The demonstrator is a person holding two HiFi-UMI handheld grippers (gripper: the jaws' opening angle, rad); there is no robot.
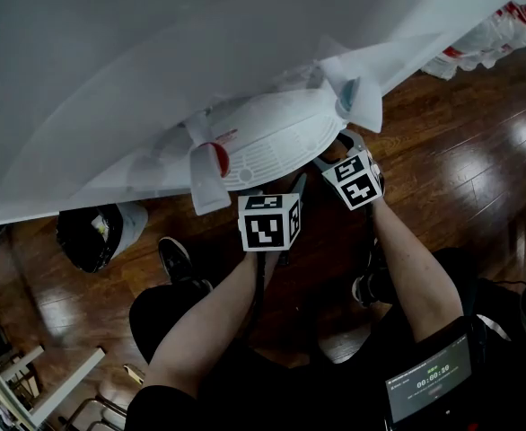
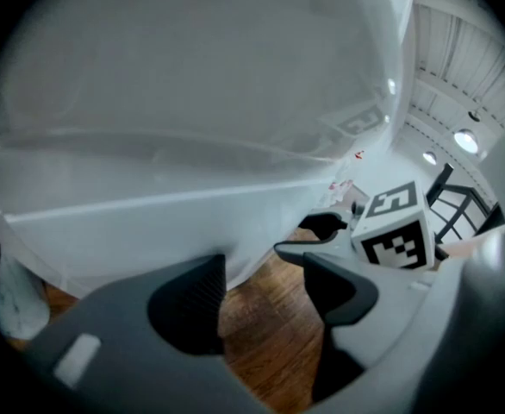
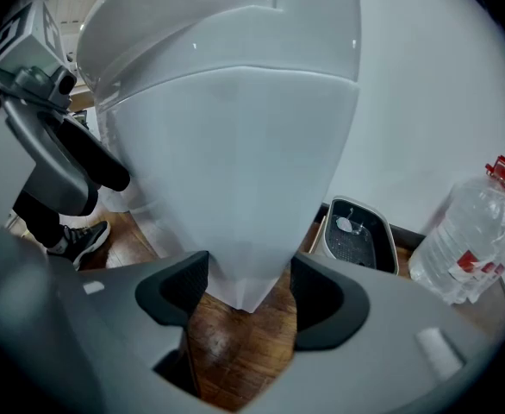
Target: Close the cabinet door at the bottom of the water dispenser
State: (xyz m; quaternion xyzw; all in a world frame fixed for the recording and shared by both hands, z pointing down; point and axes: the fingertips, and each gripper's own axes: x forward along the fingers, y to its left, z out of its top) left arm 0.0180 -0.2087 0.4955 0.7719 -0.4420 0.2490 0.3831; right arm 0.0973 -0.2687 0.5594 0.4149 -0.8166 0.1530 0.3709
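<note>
Right now the left tool [image 2: 265, 293] is holding its ribbed dark pads apart over bare planks of the glossy wooden floor [image 1: 460, 151], just beside the smooth white water dispenser [image 3: 235, 102]. The right tool [image 3: 240, 296] is gaping too, with the sharp vertical corner of the dispenser's lower panel [image 3: 235, 222] sitting between its pads. I cannot tell whether that panel is the cabinet door.
</note>
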